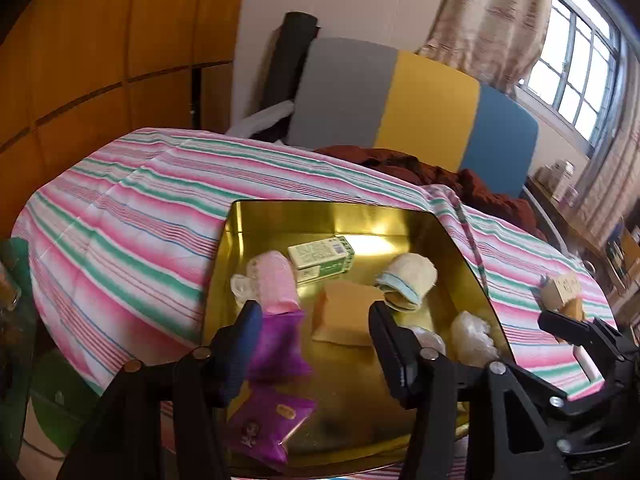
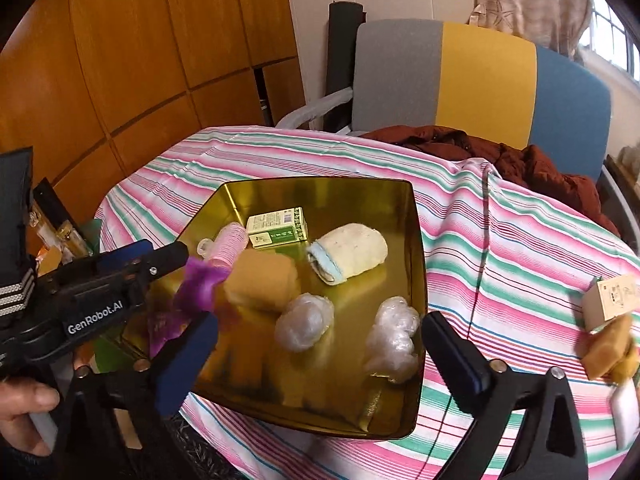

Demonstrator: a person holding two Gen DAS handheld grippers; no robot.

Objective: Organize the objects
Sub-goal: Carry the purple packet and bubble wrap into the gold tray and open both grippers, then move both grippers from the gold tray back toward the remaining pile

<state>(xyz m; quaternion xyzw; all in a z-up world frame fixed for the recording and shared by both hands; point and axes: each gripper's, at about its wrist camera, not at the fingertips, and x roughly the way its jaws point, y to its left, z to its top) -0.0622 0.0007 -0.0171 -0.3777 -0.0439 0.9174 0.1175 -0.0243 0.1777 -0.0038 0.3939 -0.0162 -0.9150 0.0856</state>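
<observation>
Two grippers hang over a gold tin tray [image 1: 460,248] that sits on a pink, green and white striped tablecloth [image 1: 120,216].

In the left wrist view the left gripper [image 1: 312,320] fills the lower centre of the frame with its jaws partly apart. A purple packet [image 1: 278,344] is blurred just inside the left-hand finger [image 1: 240,344]; whether the pad touches it cannot be told, and the other finger stands clear of it. A second purple packet [image 1: 268,424] lies on the tray floor at the bottom of the frame.

In the right wrist view the right gripper [image 2: 320,344] has its jaws spread wide with nothing gripped; a clear crumpled plastic wad [image 2: 390,340] lies in the tray between the fingers, untouched.

Across the middle of the tray lie a pink hair roller [image 2: 230,246], a green and cream box [image 2: 278,226], a rolled cream cloth [image 2: 352,252], a tan bun-like block [image 2: 262,282] and another plastic wad [image 2: 304,320].

Outside the tray, at the right edge of that view, a small cardboard box [image 2: 612,300] and a brown blurred item [image 2: 608,350] rest on the cloth.

A person's hand [image 2: 24,408] shows at the lower left.
</observation>
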